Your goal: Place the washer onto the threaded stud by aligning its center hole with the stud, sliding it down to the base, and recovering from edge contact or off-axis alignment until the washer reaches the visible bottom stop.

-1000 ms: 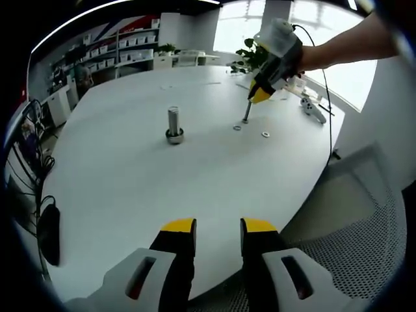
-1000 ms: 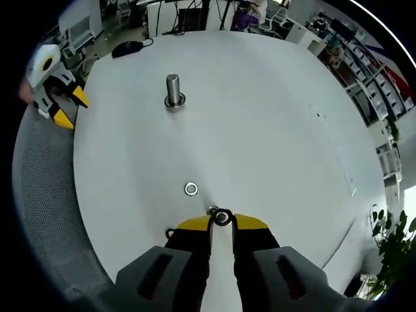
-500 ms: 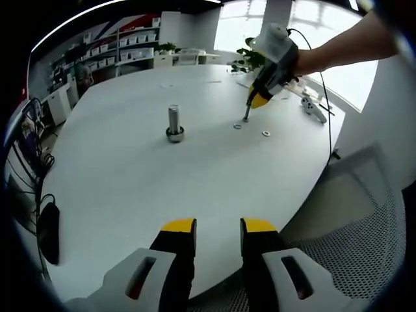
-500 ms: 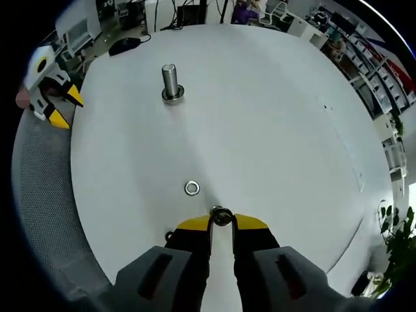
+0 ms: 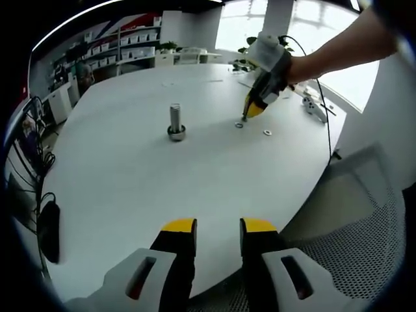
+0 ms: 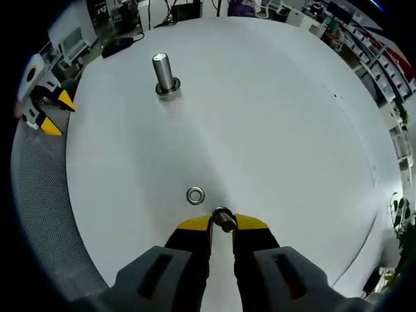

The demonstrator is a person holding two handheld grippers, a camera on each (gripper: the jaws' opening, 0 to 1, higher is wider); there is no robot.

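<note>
Two yellow-tipped right fingers [image 6: 221,223] clamped on small metal ring (washer) [image 6: 223,217], left fingers [image 5: 218,227] apart.

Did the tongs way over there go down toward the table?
Yes. In the left gripper view, the right tongs sank toward the table, tips ending beside the small ring.

A short, upright, silver threaded metal stud [image 6: 164,73] stands on a round flanged base on the white table [image 6: 273,117]. Well apart from it, a small flat silver ring washer [image 6: 195,195] lies on the table, its centre hole facing up.
</note>
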